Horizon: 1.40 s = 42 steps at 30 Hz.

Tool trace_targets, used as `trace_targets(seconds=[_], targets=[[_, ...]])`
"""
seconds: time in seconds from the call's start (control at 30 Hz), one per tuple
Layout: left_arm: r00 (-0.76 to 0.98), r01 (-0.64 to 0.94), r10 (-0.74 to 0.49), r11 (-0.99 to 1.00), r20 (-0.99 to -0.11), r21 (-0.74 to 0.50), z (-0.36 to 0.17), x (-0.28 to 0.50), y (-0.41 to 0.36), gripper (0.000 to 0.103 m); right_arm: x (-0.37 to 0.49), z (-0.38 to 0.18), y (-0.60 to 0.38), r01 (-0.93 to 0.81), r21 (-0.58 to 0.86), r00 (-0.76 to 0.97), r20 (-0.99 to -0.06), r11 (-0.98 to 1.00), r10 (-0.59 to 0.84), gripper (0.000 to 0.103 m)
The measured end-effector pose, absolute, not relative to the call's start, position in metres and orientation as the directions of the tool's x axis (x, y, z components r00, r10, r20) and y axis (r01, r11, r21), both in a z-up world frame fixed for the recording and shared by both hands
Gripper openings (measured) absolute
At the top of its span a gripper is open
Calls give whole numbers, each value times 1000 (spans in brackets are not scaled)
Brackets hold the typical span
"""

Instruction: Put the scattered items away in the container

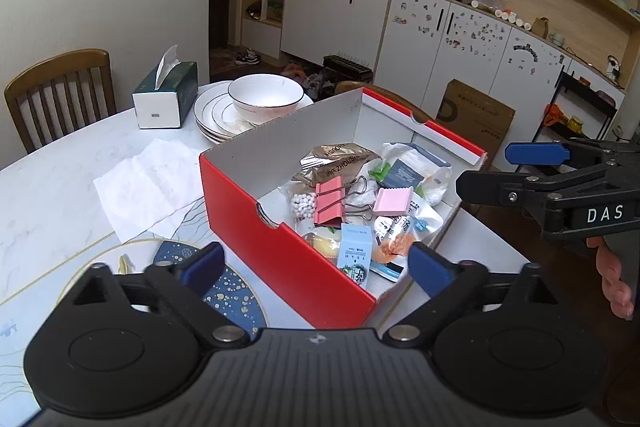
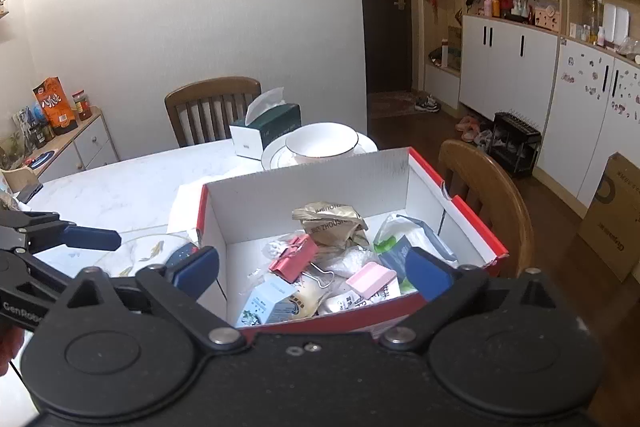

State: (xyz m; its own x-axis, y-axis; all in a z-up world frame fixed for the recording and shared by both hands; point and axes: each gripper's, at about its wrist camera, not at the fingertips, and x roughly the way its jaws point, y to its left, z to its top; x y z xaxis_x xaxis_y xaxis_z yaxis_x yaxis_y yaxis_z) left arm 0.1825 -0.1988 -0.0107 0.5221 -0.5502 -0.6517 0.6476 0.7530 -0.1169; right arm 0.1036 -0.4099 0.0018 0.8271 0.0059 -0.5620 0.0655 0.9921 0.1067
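Showing both tools above a red box point(image 1: 280, 251) with white inner walls, standing on a marble table point(image 1: 52, 203) near its 3 o'clock edge. Left gripper point(image 1: 316, 263): jaws spread wide, empty, straddling the box's near corner. Right gripper point(image 2: 312, 269): jaws equally wide, empty, over the near wall. Inside the box lie a pink binder clip point(image 1: 330, 199), a pale pink block point(image 1: 393, 201), a blue carton point(image 1: 354, 259) and foil packets point(image 1: 336, 157). At 11 o'clock, bare tabletop and a paper sheet point(image 1: 148, 187) leave open room; stacked plates point(image 1: 216, 115) with a bowl point(image 1: 266, 95) stand beyond, beside a tissue box point(image 1: 166, 95). Only the right view shows a side cabinet point(image 2: 80, 143) at 9 o'clock; only the left view shows fingers point(image 1: 614, 279) at 3 o'clock.
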Motion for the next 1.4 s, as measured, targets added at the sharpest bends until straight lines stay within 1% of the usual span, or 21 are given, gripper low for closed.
trace_targets(seconds=[0.4, 1.4], targets=[[520, 697, -602, 709, -606, -107, 1, 159, -189, 100, 81, 6, -399, 110, 105, 846, -532, 988, -38, 102], [493, 713, -620, 690, -610, -125, -6, 154, -182, 100, 71, 1, -391, 140, 131, 842, -537, 981, -48, 102]])
